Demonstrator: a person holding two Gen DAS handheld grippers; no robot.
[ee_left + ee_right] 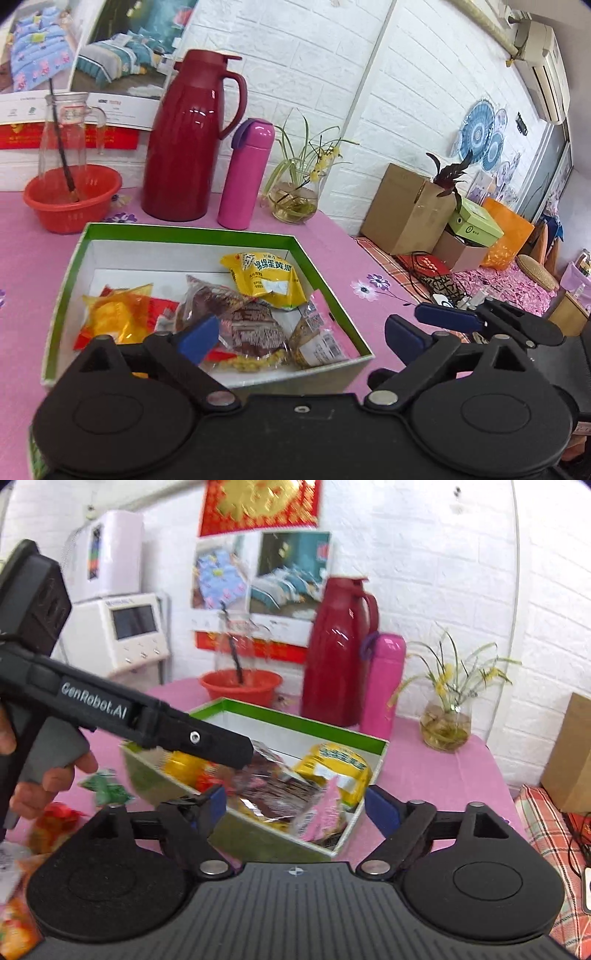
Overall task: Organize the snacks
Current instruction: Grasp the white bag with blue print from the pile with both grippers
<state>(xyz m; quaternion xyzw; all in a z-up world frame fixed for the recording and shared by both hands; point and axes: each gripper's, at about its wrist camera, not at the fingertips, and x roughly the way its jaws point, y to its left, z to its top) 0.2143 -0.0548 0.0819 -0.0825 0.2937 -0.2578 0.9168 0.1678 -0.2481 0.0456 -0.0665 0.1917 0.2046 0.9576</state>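
Observation:
A white box with a green rim [184, 236] lies on the pink tablecloth. It holds a yellow packet [264, 278], a brown packet [236, 317], an orange packet [114, 314] and a pink-edged packet [317, 332]. My left gripper [301, 338] hovers open over the box's near side, with nothing between its pads. In the right wrist view my right gripper [298, 805] is open and empty before the box's near corner [336, 849]. The left tool's black body [147, 716], held by a hand [48, 779], reaches over the box. A green packet [107, 786] and a red-orange packet [51, 823] lie loose to the left.
Behind the box stand a red thermos jug [188, 147], a pink flask [245, 173], a red basin [72, 199] holding a glass pitcher [66, 125], and a glass vase with a plant [295, 199]. Cardboard boxes [406, 210] sit past the table's right edge.

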